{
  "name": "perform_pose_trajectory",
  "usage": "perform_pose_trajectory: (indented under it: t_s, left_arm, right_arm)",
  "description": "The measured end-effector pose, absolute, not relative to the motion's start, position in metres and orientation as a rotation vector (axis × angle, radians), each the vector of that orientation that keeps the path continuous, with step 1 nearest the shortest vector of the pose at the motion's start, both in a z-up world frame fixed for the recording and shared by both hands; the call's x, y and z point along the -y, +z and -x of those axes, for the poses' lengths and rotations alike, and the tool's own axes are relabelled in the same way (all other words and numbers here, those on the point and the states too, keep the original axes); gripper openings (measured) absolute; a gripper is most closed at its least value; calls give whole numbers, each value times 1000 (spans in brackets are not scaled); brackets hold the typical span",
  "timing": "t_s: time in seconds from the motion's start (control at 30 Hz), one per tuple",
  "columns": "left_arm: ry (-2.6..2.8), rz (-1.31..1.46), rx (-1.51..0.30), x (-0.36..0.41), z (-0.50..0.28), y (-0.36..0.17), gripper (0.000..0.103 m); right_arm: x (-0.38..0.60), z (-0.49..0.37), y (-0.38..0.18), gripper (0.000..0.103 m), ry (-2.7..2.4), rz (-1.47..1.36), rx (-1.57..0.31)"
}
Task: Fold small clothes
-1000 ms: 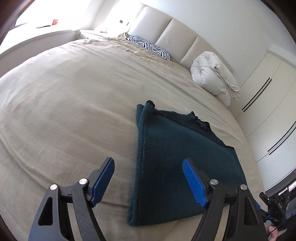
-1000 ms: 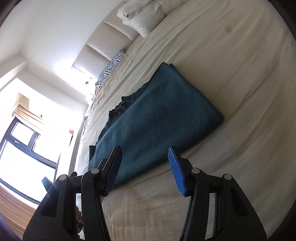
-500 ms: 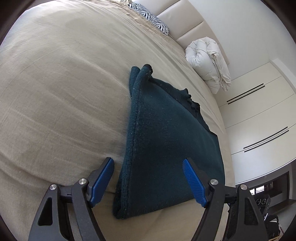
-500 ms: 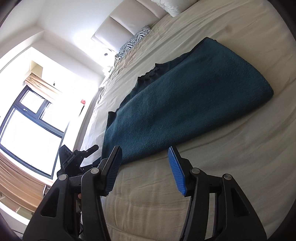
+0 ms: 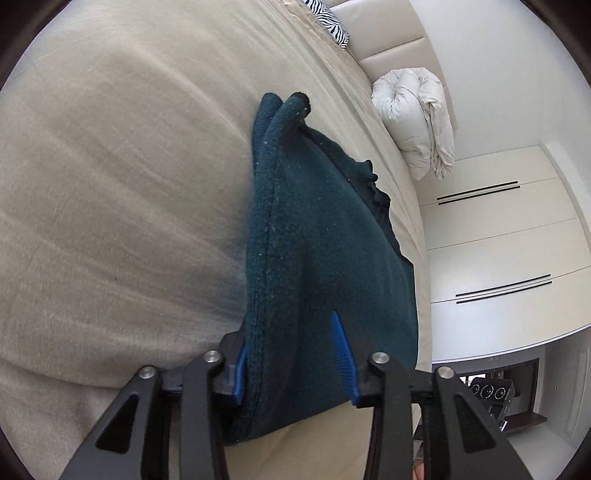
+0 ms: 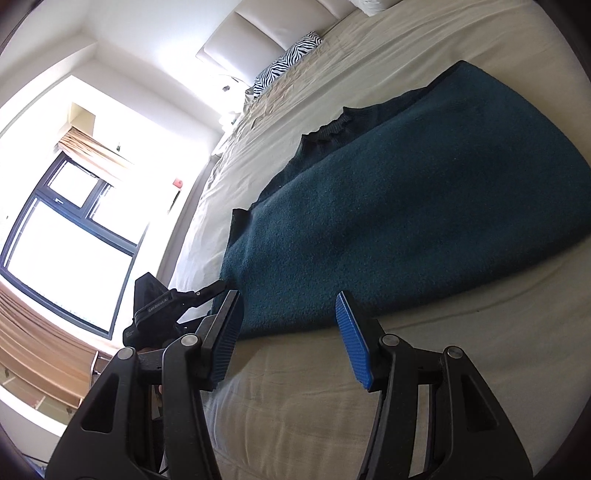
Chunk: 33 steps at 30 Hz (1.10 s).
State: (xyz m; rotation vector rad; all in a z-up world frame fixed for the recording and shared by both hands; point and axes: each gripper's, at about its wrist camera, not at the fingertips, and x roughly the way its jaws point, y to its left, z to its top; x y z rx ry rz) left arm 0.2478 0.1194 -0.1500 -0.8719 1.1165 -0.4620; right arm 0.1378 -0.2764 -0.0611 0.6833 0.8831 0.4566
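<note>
A dark teal knit garment (image 5: 325, 258) lies folded on the beige bed sheet (image 5: 110, 184). My left gripper (image 5: 291, 354) is open, its jaws on either side of the garment's near corner; the left pad sits under the folded edge and the right pad rests on top of the fabric. In the right wrist view the same garment (image 6: 406, 206) spreads across the bed, and my right gripper (image 6: 288, 336) is open at its near edge, holding nothing. The left gripper's body (image 6: 166, 306) shows at the garment's left corner.
A zebra-print pillow (image 5: 328, 26) and a rolled white duvet (image 5: 417, 122) lie by the padded headboard (image 6: 266, 33). White wardrobe doors (image 5: 498, 240) stand beside the bed. A large window (image 6: 66, 236) is on the other side.
My left gripper has moved forward and down onto the garment's near corner, its jaws now straddling the folded edge. My right gripper has come closer to the garment's near edge.
</note>
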Motion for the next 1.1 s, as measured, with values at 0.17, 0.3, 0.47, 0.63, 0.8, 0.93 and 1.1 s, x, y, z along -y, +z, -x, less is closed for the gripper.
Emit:
perform_pose_trajectory:
  t_s: [0.17, 0.3, 0.47, 0.63, 0.8, 0.93, 1.1]
  left_arm:
    - [-457, 887, -1108, -119, -248, -150, 15]
    - [-462, 898, -1072, -126, -243, -145, 14]
    - [-474, 901, -1032, -127, -242, -133, 14]
    - [-493, 875, -1005, -119, -249, -116, 14]
    - [-521, 822, -978, -100, -252, -94, 14]
    - [-565, 728, -956, -65, -256, -66, 14]
    - [-648, 603, -953, 0, -264, -44, 14]
  right_arm:
    - [251, -179, -59, 51, 510, -652, -925]
    - [226, -215, -62, 51, 553, -634, -966]
    - [206, -257, -81, 51, 581, -650, -1025]
    - [217, -278, -126, 50, 574, -741, -1072]
    - [245, -272, -130, 51, 621, -894, -1033]
    - [290, -269, -125, 60, 602, -1016, -958]
    - [346, -267, -123, 63, 598, -1142, -897]
